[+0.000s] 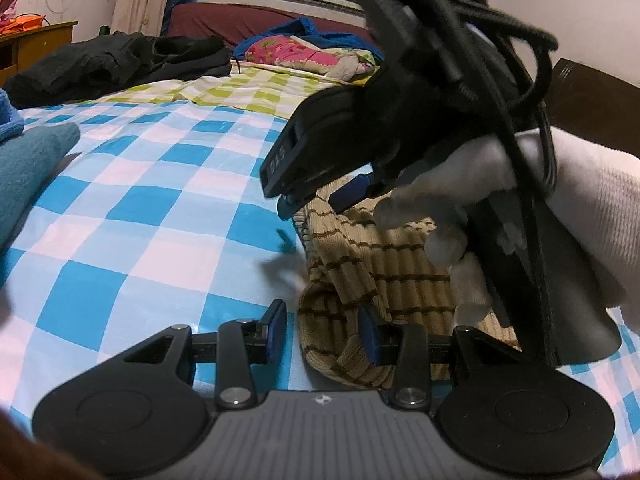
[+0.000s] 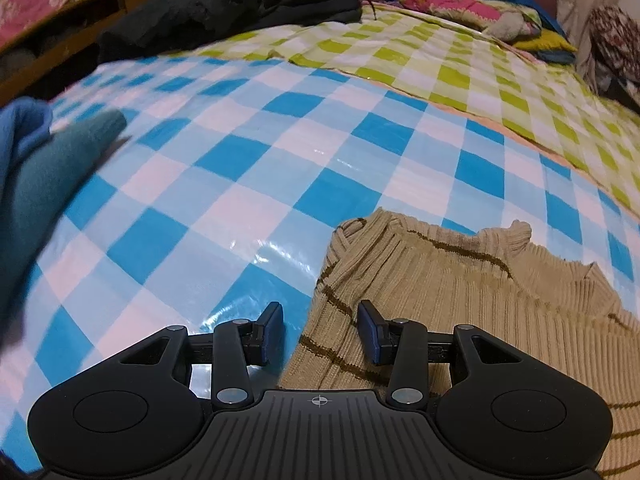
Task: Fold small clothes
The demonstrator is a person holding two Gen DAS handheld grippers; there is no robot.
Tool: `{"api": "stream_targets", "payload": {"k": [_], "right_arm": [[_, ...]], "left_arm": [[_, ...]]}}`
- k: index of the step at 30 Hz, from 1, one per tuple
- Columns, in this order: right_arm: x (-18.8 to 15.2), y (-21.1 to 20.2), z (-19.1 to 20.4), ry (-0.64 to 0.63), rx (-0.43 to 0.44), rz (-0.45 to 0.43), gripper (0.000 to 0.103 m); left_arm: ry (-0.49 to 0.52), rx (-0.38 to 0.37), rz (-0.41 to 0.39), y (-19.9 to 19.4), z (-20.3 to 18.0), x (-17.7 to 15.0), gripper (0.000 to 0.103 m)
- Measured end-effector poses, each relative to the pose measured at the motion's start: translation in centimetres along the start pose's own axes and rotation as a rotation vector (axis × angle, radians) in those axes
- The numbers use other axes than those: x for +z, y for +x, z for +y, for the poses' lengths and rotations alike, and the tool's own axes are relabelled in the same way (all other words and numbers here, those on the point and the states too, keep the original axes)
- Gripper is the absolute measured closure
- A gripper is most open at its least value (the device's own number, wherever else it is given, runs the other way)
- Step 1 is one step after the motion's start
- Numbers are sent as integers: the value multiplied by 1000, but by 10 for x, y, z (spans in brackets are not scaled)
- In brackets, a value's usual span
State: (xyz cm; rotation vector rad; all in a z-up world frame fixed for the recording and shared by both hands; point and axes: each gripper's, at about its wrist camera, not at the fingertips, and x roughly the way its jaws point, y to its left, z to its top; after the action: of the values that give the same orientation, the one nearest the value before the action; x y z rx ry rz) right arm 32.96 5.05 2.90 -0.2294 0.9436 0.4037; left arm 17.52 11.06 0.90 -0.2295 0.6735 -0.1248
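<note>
A tan ribbed sweater with brown stripes (image 1: 372,264) lies bunched on the blue-and-white checked sheet (image 1: 140,216); it also shows in the right wrist view (image 2: 460,300). My left gripper (image 1: 324,332) is open, its jaws astride the sweater's near left edge. My right gripper (image 2: 320,332) is open over the sweater's left edge. In the left wrist view the right gripper (image 1: 320,198) hangs above the sweater, held by a white-gloved hand (image 1: 460,200).
A teal folded garment (image 1: 28,168) and a blue one (image 2: 24,124) lie at the left. A green checked sheet (image 2: 460,56), black clothes (image 1: 120,60) and a pink bundle (image 1: 304,54) lie at the far side. A wooden cabinet (image 1: 36,40) stands far left.
</note>
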Motion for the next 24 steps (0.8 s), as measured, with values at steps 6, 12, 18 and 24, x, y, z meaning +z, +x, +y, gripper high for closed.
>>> {"api": "stream_targets", "payload": {"k": [6,12,18,24], "right_arm": [[4,-15,-12,73,40,-42,62],[-8,-38,-23,154,86,-107,62],[-50,-78,-72,241,38,-187,62],[-94,-118,-172,395,-129,-270,62]], "left_arm": [[13,-5,-3,-1,-2,-1,59],[38,-5,-20,-4,-7,-2,59],[64,10,-57,-11,-13,-3,59],[139,6,-110,-19,-38,-6,58]]}}
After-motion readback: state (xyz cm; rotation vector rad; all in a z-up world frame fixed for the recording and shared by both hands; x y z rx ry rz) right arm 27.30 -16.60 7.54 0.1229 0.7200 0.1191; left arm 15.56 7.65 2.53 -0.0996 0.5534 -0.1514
